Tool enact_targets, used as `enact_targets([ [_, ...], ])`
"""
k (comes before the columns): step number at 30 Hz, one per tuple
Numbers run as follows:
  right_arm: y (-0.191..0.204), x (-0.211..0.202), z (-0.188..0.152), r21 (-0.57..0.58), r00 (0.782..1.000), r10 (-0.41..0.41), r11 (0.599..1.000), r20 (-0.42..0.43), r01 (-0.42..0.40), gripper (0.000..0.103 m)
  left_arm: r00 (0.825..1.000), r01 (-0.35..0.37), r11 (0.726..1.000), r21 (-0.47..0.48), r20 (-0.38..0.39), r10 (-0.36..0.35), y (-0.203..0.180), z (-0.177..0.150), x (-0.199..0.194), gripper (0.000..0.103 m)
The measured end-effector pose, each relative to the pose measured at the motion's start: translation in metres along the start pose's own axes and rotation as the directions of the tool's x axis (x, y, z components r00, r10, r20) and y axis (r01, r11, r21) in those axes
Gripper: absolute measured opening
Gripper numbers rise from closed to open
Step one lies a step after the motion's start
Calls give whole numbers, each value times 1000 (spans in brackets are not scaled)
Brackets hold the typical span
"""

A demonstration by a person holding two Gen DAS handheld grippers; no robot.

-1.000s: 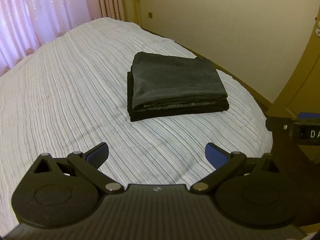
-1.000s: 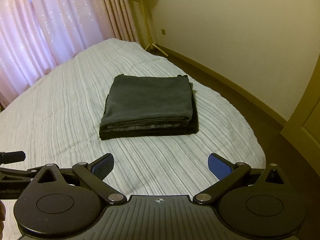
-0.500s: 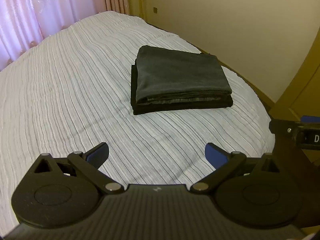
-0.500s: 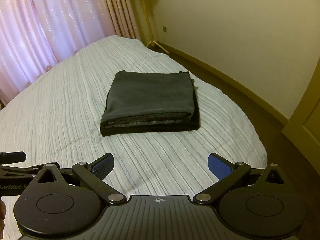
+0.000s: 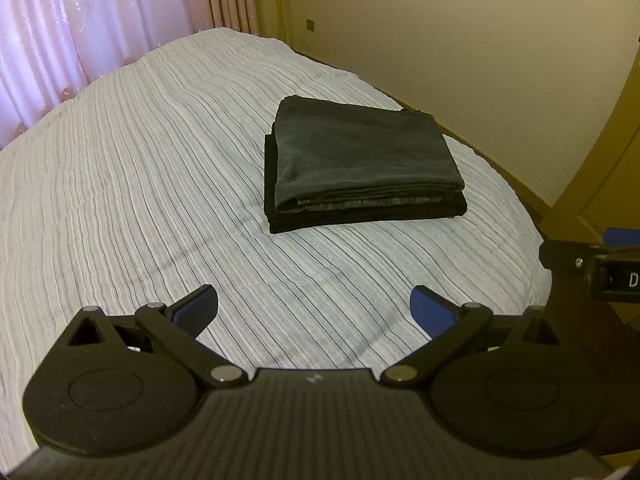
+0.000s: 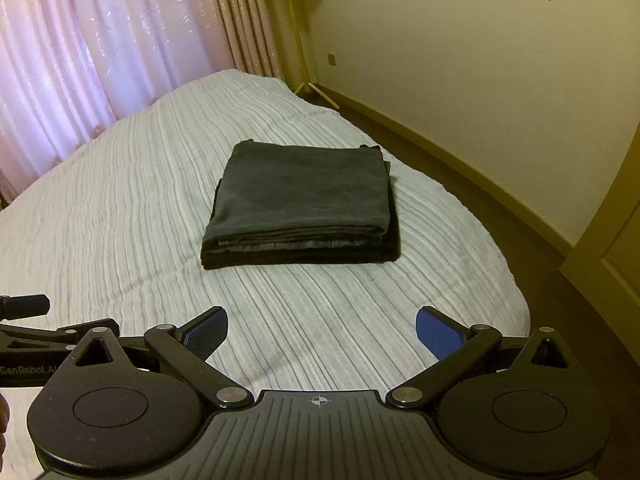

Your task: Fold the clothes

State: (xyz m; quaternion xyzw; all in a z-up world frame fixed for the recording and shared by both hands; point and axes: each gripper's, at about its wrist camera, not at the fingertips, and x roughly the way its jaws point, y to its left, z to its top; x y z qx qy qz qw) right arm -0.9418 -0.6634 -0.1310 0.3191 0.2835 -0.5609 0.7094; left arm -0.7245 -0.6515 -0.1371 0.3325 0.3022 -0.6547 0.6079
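A dark grey garment [image 5: 360, 156] lies folded into a flat rectangle on top of a black folded one, on the striped white bedspread [image 5: 140, 168]. The stack also shows in the right wrist view [image 6: 304, 204]. My left gripper [image 5: 314, 310] is open and empty, held above the bed well short of the stack. My right gripper [image 6: 322, 332] is open and empty too, also short of the stack. Part of the right gripper shows at the right edge of the left wrist view [image 5: 592, 264]. Part of the left gripper shows at the left edge of the right wrist view [image 6: 36, 344].
Pink curtains [image 6: 100, 40] hang behind the bed. A cream wall [image 6: 460, 60] and brown floor [image 6: 480, 192] run along the bed's right side. A wooden stand [image 6: 300, 48] stands in the corner. A wooden door [image 5: 600, 168] is at the right.
Both grippers have drawn back and tilted up a little, so the stack sits lower in the views and more curtain and wall show. The stack has not moved. Both grippers stay open.
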Motion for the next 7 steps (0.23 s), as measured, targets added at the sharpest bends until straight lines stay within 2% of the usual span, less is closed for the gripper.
enact_targets([
  [7, 0, 1, 0, -9, 1000, -1, 1000, -2, 1, 103, 1000, 0, 1000, 21, 6, 0, -3, -3, 0, 102],
])
